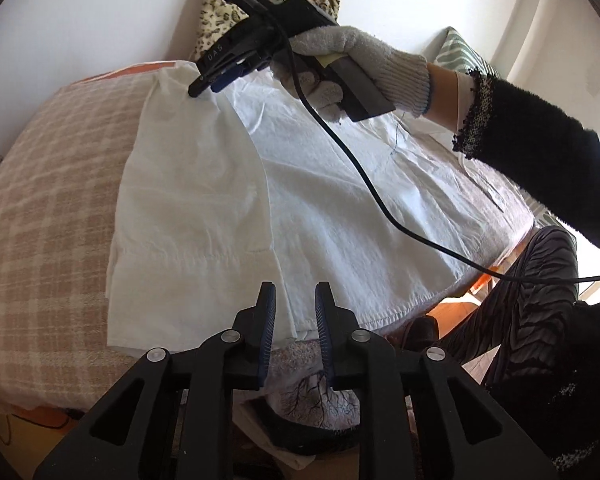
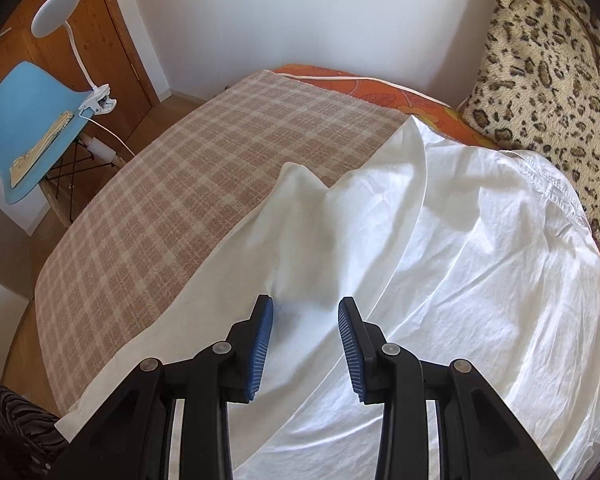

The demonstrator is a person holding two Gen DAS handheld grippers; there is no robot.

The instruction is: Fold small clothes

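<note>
A white garment (image 1: 340,200) lies spread on a bed, its left part folded over as a flap (image 1: 188,200). My left gripper (image 1: 296,292) stands open just above the garment's near hem, with no cloth pinched between its blue pads. A gloved hand (image 1: 360,64) holds my right gripper (image 1: 198,88) at the garment's far corner. In the right wrist view the right gripper (image 2: 306,304) is open over the white garment (image 2: 460,280), with the pads apart and the cloth lying loose below them.
A beige plaid blanket (image 1: 52,200) (image 2: 180,184) covers the bed. A leopard-print cushion (image 2: 540,80) sits by the wall. A black cable (image 1: 364,176) trails across the garment. A blue chair (image 2: 24,120) with a clip lamp (image 2: 56,8) stands beside the bed. The person's striped trouser leg (image 1: 532,300) is at the right.
</note>
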